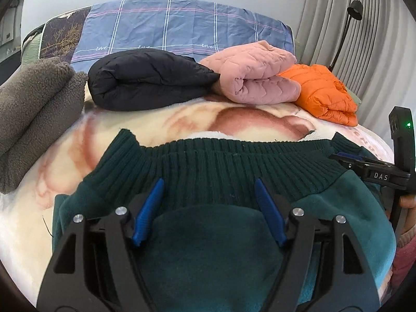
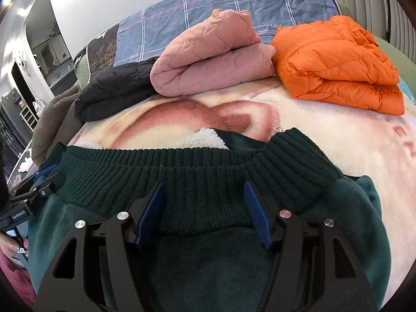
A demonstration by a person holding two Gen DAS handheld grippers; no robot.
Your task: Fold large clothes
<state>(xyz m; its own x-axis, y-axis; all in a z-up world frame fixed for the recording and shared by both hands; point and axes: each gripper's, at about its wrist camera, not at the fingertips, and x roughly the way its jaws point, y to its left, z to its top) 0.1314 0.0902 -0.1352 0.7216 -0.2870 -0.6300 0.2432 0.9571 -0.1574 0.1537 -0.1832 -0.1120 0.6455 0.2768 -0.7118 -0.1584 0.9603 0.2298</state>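
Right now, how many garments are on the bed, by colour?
Grey fleece: 1
Black padded jacket: 1
Pink quilted jacket: 1
Orange puffer jacket: 1
Dark green sweatshirt, under both open grippers: 1
Total: 5

Home bedrm: bed (image 1: 182,119) w/ pillow (image 1: 182,26), curtains (image 1: 364,39).
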